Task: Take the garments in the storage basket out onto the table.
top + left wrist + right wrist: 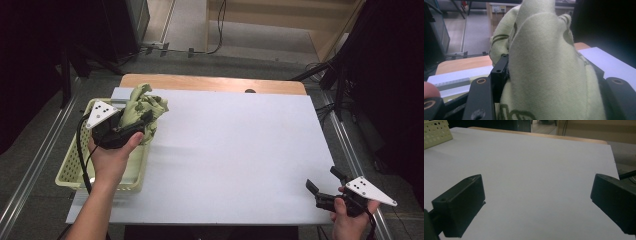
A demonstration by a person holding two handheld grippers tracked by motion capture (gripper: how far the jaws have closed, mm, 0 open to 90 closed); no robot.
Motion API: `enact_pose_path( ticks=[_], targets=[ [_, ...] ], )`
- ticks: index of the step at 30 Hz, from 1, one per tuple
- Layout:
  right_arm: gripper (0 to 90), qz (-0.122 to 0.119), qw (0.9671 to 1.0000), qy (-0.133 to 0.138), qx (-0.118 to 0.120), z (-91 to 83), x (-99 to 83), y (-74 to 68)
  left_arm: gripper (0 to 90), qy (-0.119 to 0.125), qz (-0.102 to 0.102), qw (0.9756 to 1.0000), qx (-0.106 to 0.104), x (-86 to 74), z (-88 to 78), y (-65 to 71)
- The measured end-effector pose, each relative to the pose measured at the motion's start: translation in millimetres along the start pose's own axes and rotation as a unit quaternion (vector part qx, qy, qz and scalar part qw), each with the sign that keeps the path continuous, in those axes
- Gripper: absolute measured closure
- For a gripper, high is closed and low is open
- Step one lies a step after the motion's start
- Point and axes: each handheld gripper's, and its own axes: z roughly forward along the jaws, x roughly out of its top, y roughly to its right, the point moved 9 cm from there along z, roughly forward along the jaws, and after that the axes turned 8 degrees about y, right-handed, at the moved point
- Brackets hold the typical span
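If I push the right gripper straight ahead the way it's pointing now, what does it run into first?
Probably nothing soon. The right gripper has its jaws wide open, aimed across the bare white table top. The basket sits off to the left of that line, though depth is hard to judge.

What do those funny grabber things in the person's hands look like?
Each gripper is black with two chunky, blocky jaws. The left gripper and the right gripper both carry a grey three-cornered plate on top, dotted with small dark holes. A black cable loops from the left one beside the forearm. The jaw blocks have small round screw holes. The person's forearms are bare, with no sleeves in sight.
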Motion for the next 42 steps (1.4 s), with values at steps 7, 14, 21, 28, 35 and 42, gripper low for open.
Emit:
enact_pose_path(
  ticks=[7, 14, 21, 28, 35, 42],
  targets=[
    [0.0, 0.000, 1.0000, 0.000, 0.001, 0.3, 0.2, -0.7, 38.8, 0.003, 0.000, 0.9999, -0.012, 1.5, 1.3, 10.8],
    [0.0, -0.001, 1.0000, 0.001, 0.001, 0.4, 0.1, -0.6, 38.8, 0.003, 0.002, 0.9997, -0.024, 0.3, 3.3, 21.6],
    [0.0, 0.000, 1.0000, 0.000, 0.001, 0.1, 0.1, -0.6, 38.8, -0.005, 0.002, 0.9994, -0.034, -6.0, 7.5, 32.6],
    [0.0, 0.000, 1.0000, 0.000, 0.001, 0.1, 0.1, -0.5, 38.5, -0.007, 0.002, 0.9989, -0.047, -9.2, 11.2, 42.9],
    [0.0, 0.000, 1.0000, 0.000, 0.001, 0.1, 0.2, -0.7, 38.4, -0.009, 0.001, 0.9984, -0.055, -12.7, 13.7, 51.4],
    [0.0, 0.000, 1.0000, 0.000, 0.001, 0.3, -0.2, -0.3, 38.4, -0.011, 0.003, 0.9979, -0.063, -15.6, 15.6, 58.8]
  ],
)
